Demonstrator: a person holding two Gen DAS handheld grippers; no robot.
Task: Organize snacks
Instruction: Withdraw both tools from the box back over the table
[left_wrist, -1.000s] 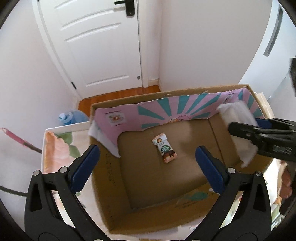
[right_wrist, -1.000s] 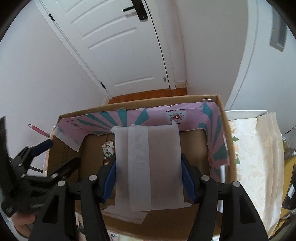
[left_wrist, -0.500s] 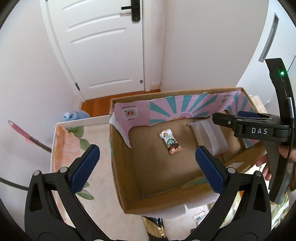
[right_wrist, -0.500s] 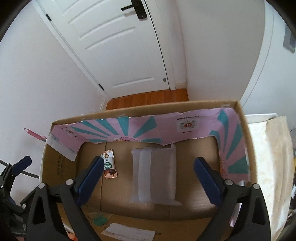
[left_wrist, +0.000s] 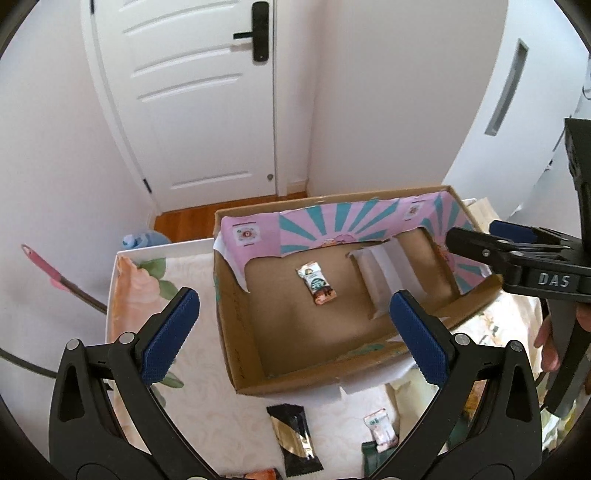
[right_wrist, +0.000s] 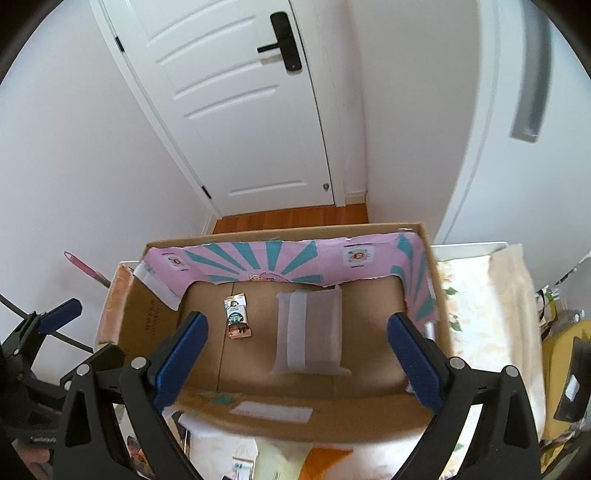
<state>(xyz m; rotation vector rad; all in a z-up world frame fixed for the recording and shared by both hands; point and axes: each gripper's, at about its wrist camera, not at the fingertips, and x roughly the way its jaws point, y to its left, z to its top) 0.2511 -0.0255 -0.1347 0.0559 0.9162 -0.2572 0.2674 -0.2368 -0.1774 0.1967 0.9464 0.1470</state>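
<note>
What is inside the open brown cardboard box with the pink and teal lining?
On the floor of the brown cardboard box lie two things apart: a small green-and-brown snack packet and a flat white translucent pouch. The near wall hides the nearest strip of floor.

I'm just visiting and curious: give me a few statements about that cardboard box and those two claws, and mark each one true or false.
1. Two packets lie inside the cardboard box. True: a small snack bar and a white packet.
2. The right claw grips the white packet. False: it is open and empty, above the box.
3. The left claw holds nothing. True.
4. The door behind the box stands open. False: it is closed.
5. Every snack is boxed. False: a black packet lies outside.
</note>
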